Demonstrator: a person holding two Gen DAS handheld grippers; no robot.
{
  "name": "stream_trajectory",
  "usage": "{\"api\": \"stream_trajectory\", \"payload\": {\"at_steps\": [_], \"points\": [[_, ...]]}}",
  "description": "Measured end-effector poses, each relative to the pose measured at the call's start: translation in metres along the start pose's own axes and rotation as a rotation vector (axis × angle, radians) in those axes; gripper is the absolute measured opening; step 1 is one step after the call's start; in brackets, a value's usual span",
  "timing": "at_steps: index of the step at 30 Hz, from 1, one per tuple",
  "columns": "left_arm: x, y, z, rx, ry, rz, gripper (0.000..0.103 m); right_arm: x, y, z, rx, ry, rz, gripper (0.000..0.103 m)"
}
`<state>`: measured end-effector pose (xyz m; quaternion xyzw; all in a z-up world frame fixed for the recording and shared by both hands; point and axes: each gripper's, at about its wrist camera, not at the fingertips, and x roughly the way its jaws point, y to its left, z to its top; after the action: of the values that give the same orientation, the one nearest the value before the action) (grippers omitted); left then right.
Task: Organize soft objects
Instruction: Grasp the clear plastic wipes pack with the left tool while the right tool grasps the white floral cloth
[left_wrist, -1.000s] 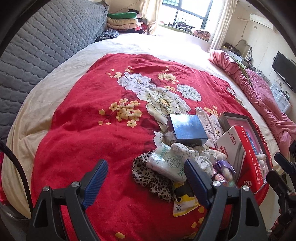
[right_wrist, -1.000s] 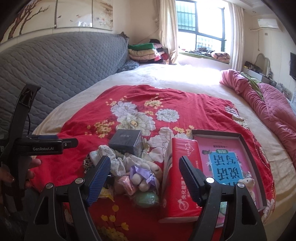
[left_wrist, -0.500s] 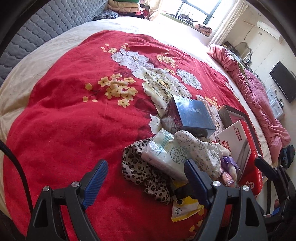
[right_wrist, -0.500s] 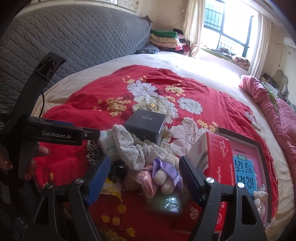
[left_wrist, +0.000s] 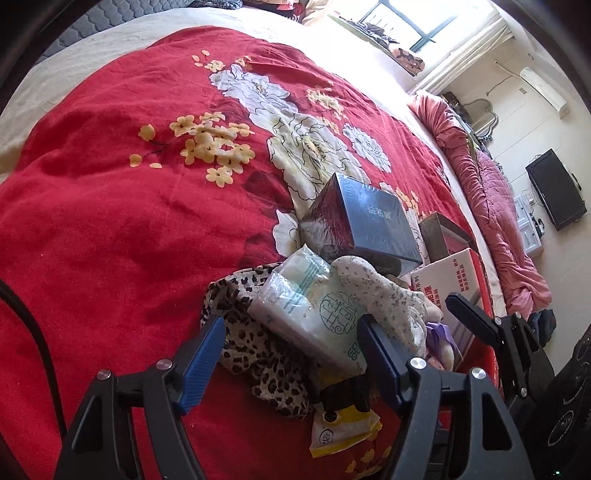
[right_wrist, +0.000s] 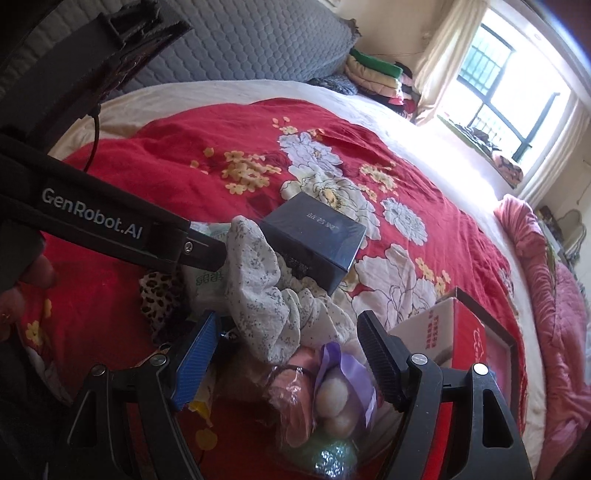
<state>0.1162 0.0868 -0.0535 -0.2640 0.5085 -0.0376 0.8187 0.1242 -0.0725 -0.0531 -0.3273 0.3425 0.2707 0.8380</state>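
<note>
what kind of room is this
A bedroom in a home, most likely. A large bed with a grey quilted headboard fills the view, covered by a red floral blanket, and folded bedding is stacked by the window.

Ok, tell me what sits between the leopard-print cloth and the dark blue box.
In the left wrist view, a clear-wrapped tissue pack lies between the leopard-print cloth and the dark blue box, overlapping the cloth's edge.

Both grippers have dropped toward the pile; the left gripper (left_wrist: 291, 354), jaws closing, now straddles the tissue pack (left_wrist: 310, 306). The right gripper (right_wrist: 284, 354) has rolled, and the purple plush (right_wrist: 343, 384) sits between its fingers.
</note>
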Motion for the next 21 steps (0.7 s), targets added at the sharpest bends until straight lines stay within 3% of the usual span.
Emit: {"api": "stream_trajectory", "payload": {"at_steps": [1,3,8,16,21], "points": [[0.002,0.0,0.0,0.001,0.003,0.001,0.07,0.005,-0.001,0.001,-0.001,0.008,0.006,0.072],[0.004,0.0,0.001,-0.003,0.008,-0.015,0.068,0.012,-0.003,0.004,0.003,0.02,0.014,0.05],[0.011,0.001,0.004,-0.017,0.015,-0.023,0.065,0.022,-0.011,0.006,0.041,0.037,0.04,0.023],[0.022,0.0,0.008,-0.061,0.015,-0.055,0.06,0.018,-0.043,-0.003,0.275,-0.008,0.158,0.018],[0.024,0.002,0.011,-0.098,-0.005,-0.081,0.039,0.012,-0.05,-0.006,0.327,-0.023,0.163,0.018]]}}
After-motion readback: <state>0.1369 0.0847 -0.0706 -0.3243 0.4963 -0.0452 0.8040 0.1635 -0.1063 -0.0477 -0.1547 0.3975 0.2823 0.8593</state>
